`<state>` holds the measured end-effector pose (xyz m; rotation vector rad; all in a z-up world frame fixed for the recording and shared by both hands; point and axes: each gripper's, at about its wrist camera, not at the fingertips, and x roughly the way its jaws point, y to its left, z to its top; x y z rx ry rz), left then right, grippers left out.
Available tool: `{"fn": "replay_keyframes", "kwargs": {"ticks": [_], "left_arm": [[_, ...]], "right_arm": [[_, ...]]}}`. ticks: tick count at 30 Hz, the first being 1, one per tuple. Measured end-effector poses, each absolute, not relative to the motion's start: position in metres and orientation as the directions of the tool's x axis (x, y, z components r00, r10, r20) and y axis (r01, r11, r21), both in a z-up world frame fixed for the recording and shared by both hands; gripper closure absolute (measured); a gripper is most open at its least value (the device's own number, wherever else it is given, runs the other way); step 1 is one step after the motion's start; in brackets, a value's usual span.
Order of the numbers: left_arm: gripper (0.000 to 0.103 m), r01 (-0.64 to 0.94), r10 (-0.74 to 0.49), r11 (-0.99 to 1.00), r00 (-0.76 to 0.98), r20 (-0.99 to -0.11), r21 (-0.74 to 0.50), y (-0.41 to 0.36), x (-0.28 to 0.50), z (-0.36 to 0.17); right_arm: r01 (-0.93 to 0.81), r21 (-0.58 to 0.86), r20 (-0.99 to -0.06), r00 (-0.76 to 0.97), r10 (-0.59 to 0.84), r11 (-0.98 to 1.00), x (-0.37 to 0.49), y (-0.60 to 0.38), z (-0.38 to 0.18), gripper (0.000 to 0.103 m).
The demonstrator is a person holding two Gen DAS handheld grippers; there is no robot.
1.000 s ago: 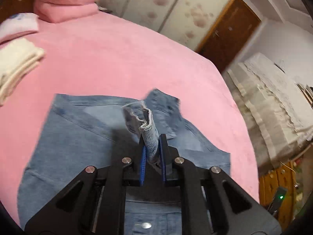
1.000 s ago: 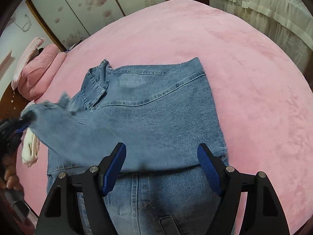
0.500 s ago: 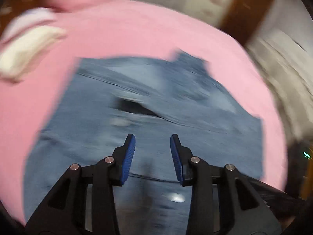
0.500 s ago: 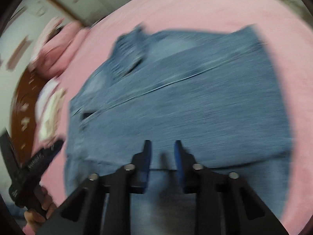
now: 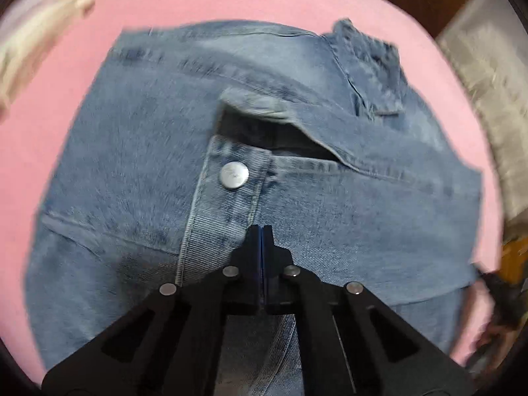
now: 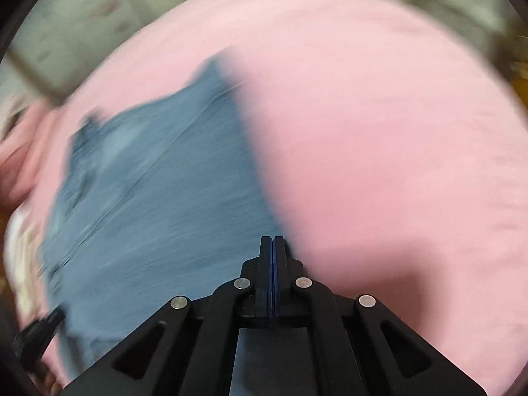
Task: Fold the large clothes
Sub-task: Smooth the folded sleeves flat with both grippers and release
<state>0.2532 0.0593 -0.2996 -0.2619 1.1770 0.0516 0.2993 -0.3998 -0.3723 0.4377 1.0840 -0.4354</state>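
My left tongs (image 5: 262,231) are pressed fully together, pad against pad, with no cloth showing between the tips. They hang low over the denim jacket (image 5: 132,171), just near of its button placket (image 5: 227,198), where a silver snap button (image 5: 234,175) sits. Beyond the button a flap of denim lifts and leaves a dark opening (image 5: 280,135) under it. Farther off and to the right lies the collar (image 5: 369,66).

My right tongs (image 6: 272,241) are likewise squeezed together with nothing seen between them. Their tips sit over the jacket's right edge (image 6: 254,165), right where blue cloth meets the pink bedcover (image 6: 379,148). That view is badly smeared, so I cannot tell whether the tips touch the fabric.

The jacket lies spread on the pink bedcover, folded into a rough rectangle, with bare pink on its left, right and far sides. At far left, a blurred pale folded cloth (image 5: 36,33) rests on the cover.
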Motion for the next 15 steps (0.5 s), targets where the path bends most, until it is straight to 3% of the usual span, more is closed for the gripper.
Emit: {"fn": "replay_keyframes", "kwargs": {"ticks": [3, 5, 7, 8, 12, 15], "left_arm": [[0.102, -0.083, -0.23, 0.953, 0.435, -0.871, -0.293, 0.032, 0.259, -0.282], [0.102, -0.035, -0.321, 0.927, 0.442, -0.838, -0.373, 0.008, 0.274, -0.275], [0.102, -0.022, -0.344, 0.919, 0.439, -0.83, -0.393, -0.009, 0.292, -0.276], [0.102, -0.023, -0.346, 0.918, 0.439, -0.829, -0.396, -0.013, 0.296, -0.278], [0.102, -0.083, -0.251, 0.945, 0.442, -0.861, -0.317, 0.0, 0.338, -0.301], [0.102, -0.158, -0.15, 0.957, 0.453, -0.879, -0.245, 0.046, 0.352, -0.317]], "right_arm": [[0.419, 0.16, -0.858, 0.507, -0.084, 0.894, 0.301, -0.378, -0.347, 0.103], [0.213, 0.363, -0.783, 0.598, 0.173, 0.907, 0.316, -0.341, -0.339, 0.103], [0.043, 0.562, -0.718, 0.522, 0.461, 0.826, 0.343, -0.301, -0.354, 0.103], [-0.004, 0.588, -0.713, 0.469, 0.521, 0.809, 0.355, -0.28, -0.364, 0.103], [-0.134, 0.525, -0.743, 0.41, 0.529, 0.841, 0.388, -0.24, -0.386, 0.103], [-0.033, 0.53, -0.73, 0.491, 0.476, 0.847, 0.41, -0.284, -0.391, 0.103]]}}
